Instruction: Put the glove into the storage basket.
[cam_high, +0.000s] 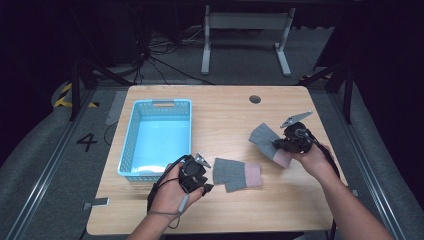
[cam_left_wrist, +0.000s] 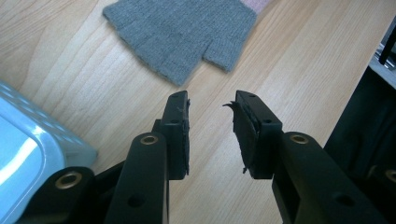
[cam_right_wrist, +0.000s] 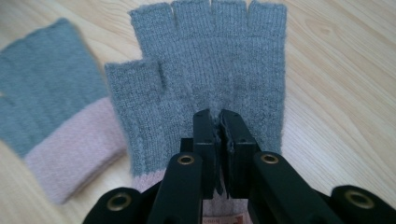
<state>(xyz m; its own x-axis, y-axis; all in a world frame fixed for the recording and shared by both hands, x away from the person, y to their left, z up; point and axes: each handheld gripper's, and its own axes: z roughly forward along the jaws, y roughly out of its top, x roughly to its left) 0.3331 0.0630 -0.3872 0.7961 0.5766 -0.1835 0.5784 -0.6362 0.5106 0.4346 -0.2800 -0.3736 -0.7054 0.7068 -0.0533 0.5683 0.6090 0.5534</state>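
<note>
We count two fingerless gloves, both grey with a pink cuff: one glove (cam_high: 238, 173) lies flat on the table (cam_high: 225, 210), and the other glove (cam_high: 267, 141) sits further right. We count one blue basket (cam_high: 156, 137) and two hand-held grippers, the left gripper (cam_high: 207, 187) and the right gripper (cam_high: 277, 144). We count two hands, one on each gripper.
</note>
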